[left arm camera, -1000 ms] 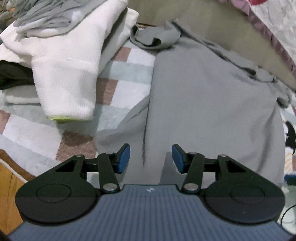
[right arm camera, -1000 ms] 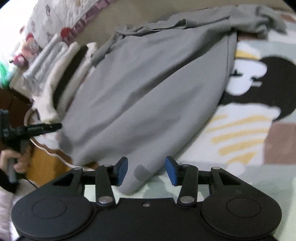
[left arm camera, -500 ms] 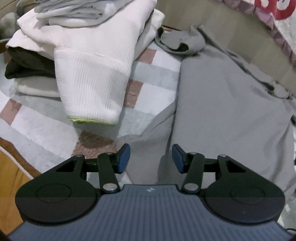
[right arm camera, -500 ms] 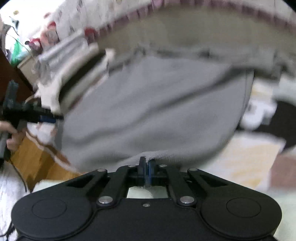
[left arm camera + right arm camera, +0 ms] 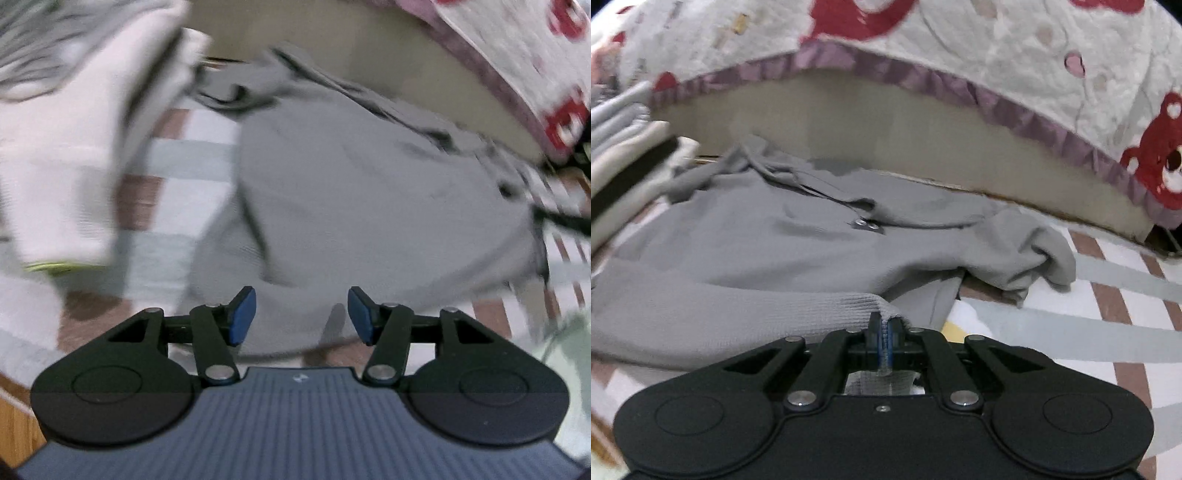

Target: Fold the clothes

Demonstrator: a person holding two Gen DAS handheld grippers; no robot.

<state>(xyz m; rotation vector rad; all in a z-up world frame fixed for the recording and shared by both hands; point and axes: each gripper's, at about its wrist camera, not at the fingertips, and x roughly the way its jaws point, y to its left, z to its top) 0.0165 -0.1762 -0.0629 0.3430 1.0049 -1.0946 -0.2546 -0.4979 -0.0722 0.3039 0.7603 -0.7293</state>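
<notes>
A grey sweatshirt (image 5: 369, 192) lies spread on the patterned blanket, its hem towards me. My left gripper (image 5: 301, 314) hovers over the hem with its jaws opening; cloth lies below them, none pinched. In the right wrist view the same grey sweatshirt (image 5: 768, 251) shows its collar with two snaps and a bunched sleeve at right. My right gripper (image 5: 885, 338) is shut on the ribbed hem corner, which is lifted and pulled over the body.
A stack of folded clothes (image 5: 74, 122) with a white top sits left of the sweatshirt, seen too as folded clothes (image 5: 624, 147). A quilt with red bears (image 5: 960, 44) overhangs a beige mattress edge (image 5: 886, 136) behind. Wooden floor (image 5: 14, 424) shows at lower left.
My right gripper shut on the sweatshirt's hem corner and lifted it, swinging towards the collar. My left gripper shifted over the hem and its jaws widened slightly.
</notes>
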